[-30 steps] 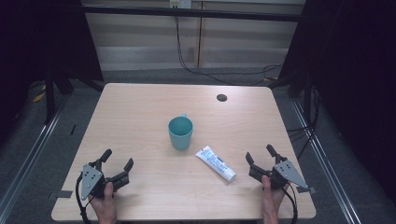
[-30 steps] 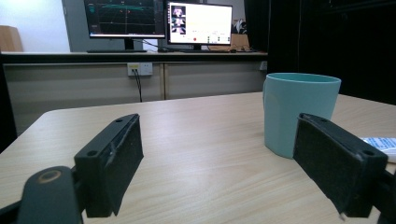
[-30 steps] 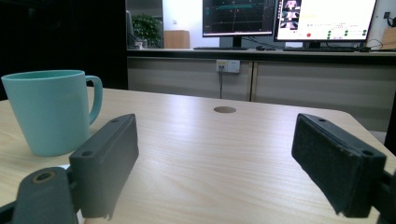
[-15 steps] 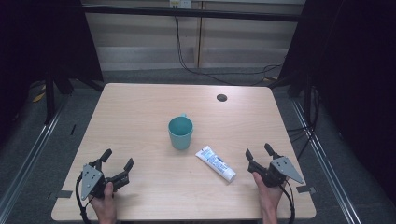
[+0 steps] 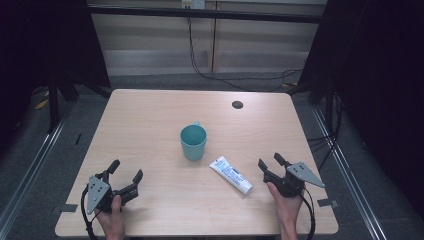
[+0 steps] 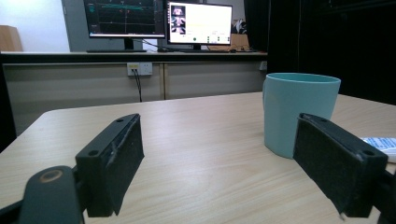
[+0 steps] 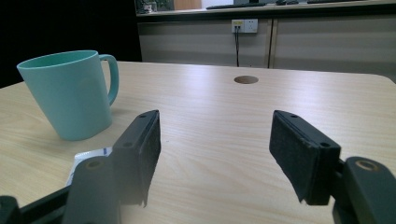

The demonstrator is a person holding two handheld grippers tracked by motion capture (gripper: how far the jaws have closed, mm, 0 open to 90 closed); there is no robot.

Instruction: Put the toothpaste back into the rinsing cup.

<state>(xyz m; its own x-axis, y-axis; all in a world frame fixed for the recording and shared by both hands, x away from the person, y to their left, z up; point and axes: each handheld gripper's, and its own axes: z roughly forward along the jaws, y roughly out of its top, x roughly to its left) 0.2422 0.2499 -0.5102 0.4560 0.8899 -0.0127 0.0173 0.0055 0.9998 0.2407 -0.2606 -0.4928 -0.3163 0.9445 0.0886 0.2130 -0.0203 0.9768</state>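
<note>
Two grippers waited near the table's (image 5: 150, 115) front edge: my right gripper (image 5: 270, 164), empty, had just been closing partway beside the toothpaste tube (image 5: 231, 174); my left gripper (image 5: 125, 171) gaped wide. Next I judged: reach the tube.

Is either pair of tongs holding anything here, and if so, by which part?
Nothing is held. The left tongs stand open over bare table; the right tongs, jaws just closing, are empty too, beside the tube.

Tube (image 7: 88, 156) half behind a black jaw; its print (image 5: 231, 174) too small to read.
</note>
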